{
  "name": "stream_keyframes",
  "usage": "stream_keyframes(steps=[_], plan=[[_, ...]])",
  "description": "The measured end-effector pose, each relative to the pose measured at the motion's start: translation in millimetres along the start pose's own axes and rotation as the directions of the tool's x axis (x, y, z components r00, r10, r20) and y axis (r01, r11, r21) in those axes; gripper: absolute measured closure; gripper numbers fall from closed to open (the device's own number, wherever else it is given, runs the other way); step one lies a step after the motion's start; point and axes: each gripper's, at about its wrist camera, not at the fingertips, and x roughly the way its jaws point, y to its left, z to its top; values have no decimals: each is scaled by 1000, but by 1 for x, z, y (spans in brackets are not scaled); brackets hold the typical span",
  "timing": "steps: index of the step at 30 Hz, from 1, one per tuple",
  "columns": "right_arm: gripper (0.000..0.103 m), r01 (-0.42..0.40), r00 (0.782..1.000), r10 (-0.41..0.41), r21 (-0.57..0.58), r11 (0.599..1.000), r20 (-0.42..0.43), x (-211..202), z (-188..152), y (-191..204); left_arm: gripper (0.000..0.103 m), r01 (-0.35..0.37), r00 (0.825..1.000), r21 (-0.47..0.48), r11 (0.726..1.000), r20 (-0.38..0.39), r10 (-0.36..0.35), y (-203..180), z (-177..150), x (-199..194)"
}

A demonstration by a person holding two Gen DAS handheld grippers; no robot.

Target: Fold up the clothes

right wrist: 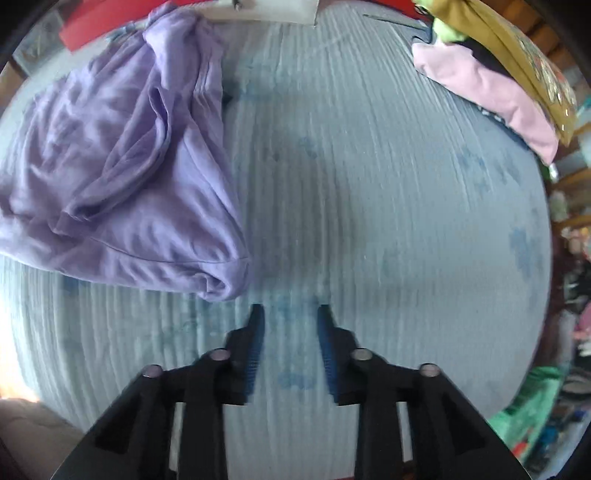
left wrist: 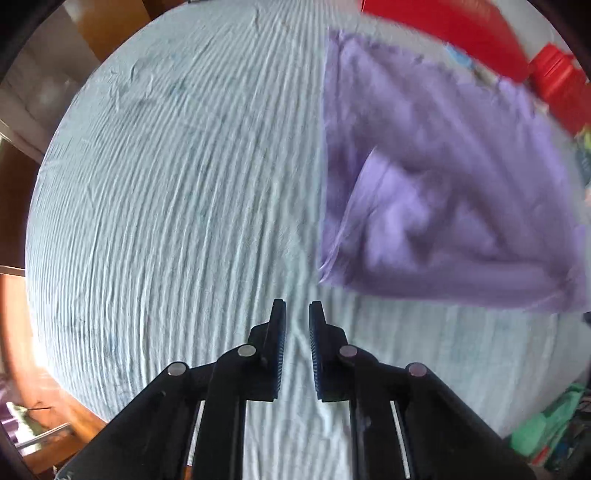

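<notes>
A lilac garment (left wrist: 436, 192) lies folded over on the pale blue ribbed bedsheet (left wrist: 177, 206), to the upper right in the left wrist view. It also shows in the right wrist view (right wrist: 122, 170), at the upper left, rumpled. My left gripper (left wrist: 297, 308) is open and empty, above the sheet just below the garment's near left corner. My right gripper (right wrist: 289, 312) is open and empty, over the bare sheet (right wrist: 388, 206) just right of the garment's near corner.
A pile of clothes, pink (right wrist: 487, 92) and mustard (right wrist: 513, 44), lies at the far right of the bed. Red things (left wrist: 480, 33) lie past the lilac garment. A green bag (left wrist: 546, 424) sits off the bed's right edge. Wooden furniture (left wrist: 110, 26) stands at the left.
</notes>
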Motion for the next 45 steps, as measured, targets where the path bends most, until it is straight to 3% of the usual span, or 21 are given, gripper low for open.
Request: stream_keyframes(steps=[2,4,6,7,11,13,15,19,22,24,27,31,35,42,43,44,45], plan=[[73,-83,995,82,7,997,56,-15,6,3,90,23,999,24,999,37,-23,-8,12,-13],[73,-157,983,156,-2,988,98,-25,15,11,76,34,998,55,998,56,-37,-19,24,-17],[73,-222,968,223,-21,975,112,-27,30,24,39,21,997,72,997,73,-26,-32,38,-12],[73,-250,962,252,-27,968,108,-26,36,32,37,11,997,77,997,79,-17,-38,43,-7],[73,-334,941,337,-56,941,38,-12,52,65,37,36,997,92,995,69,-43,-48,52,16],[73,-328,945,327,-97,940,-27,6,58,85,48,4,999,99,995,38,-8,-51,49,28],[73,-321,947,317,-102,942,-53,23,68,93,50,-31,999,93,995,-9,32,-48,47,41],[73,-278,960,279,-44,960,28,22,101,84,49,34,997,25,999,-66,-32,-24,54,46],[58,-296,948,295,-13,955,120,1,131,77,49,59,998,16,998,-35,-58,-14,87,33],[45,-282,945,282,-28,959,167,-16,157,80,37,73,997,16,997,-8,-73,-9,112,23],[35,-255,945,259,-43,966,203,-29,203,94,36,86,996,8,996,15,-86,-4,159,17],[35,-268,947,266,-17,963,181,-21,269,105,36,125,991,-24,992,-41,-126,-2,220,38],[35,-238,965,236,2,971,118,6,320,129,36,107,989,-38,994,-98,-110,-15,264,64],[35,-178,983,178,-4,984,42,54,369,157,35,102,982,-10,995,-157,-102,-38,290,96],[35,-173,984,173,-8,985,37,60,373,160,38,93,985,6,996,-149,-91,-42,288,95],[35,-162,986,163,-18,987,27,65,375,163,51,84,987,21,996,-142,-80,-46,286,94],[52,-149,989,150,-30,988,14,69,376,166,71,75,988,36,997,-135,-70,-49,284,93]])
